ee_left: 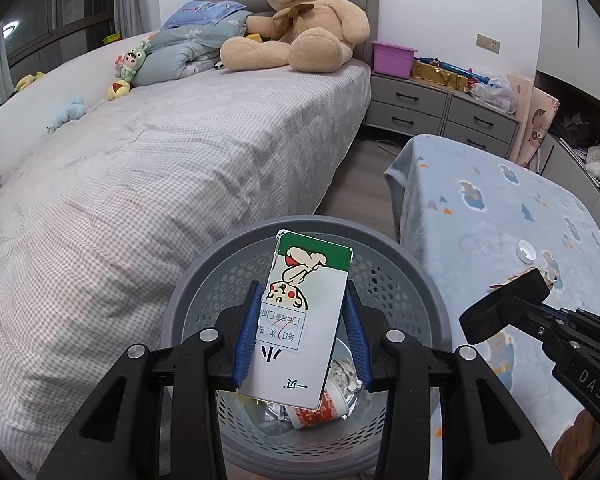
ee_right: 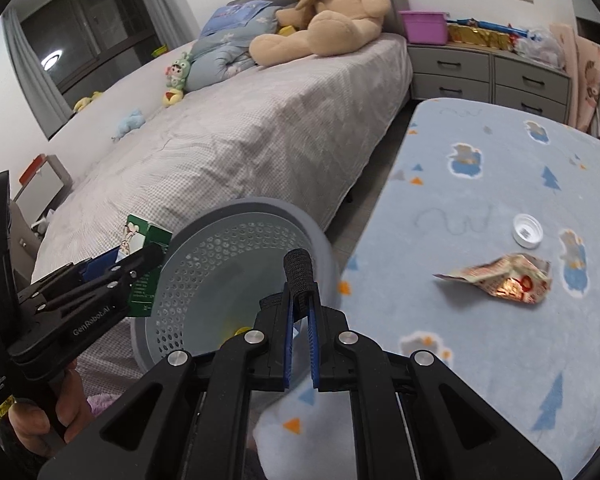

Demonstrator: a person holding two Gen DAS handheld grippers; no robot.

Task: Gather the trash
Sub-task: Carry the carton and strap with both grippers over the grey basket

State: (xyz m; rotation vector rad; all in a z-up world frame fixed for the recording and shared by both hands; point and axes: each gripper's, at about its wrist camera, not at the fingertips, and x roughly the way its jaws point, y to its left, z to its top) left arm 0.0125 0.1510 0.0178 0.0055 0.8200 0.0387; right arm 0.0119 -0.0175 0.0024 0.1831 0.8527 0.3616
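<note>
The grey perforated bin (ee_left: 300, 264) is my landmark; its near rim is cut off behind my own linkages in both views, and its floor shows only in part. Behind it runs the bed (ee_left: 180, 152), its long edge just beside the bin's far-left rim, with a strip of bare floor (ee_left: 356, 184) between that edge and the blue blanketed table (ee_left: 500, 216) to the bin's right.

My left gripper (ee_left: 302, 332) is clamped on a green-and-white carton (ee_left: 304, 320), held tilted directly over the bin's mouth, the carton's lower end hiding much of what lies inside. Under it I can make out a red-and-white cup (ee_left: 320, 410) and crumpled silvery scraps (ee_left: 346, 374); the rest is too covered to name.

My right gripper (ee_right: 300, 320) hangs over the bin's right rim, jaws nearly together with only a narrow slit between the blue pads, nothing visibly in them.

On the table, right of the bin, lie a crumpled foil wrapper (ee_right: 504, 280) and, just beyond it, a white bottle cap (ee_right: 527, 231).
</note>
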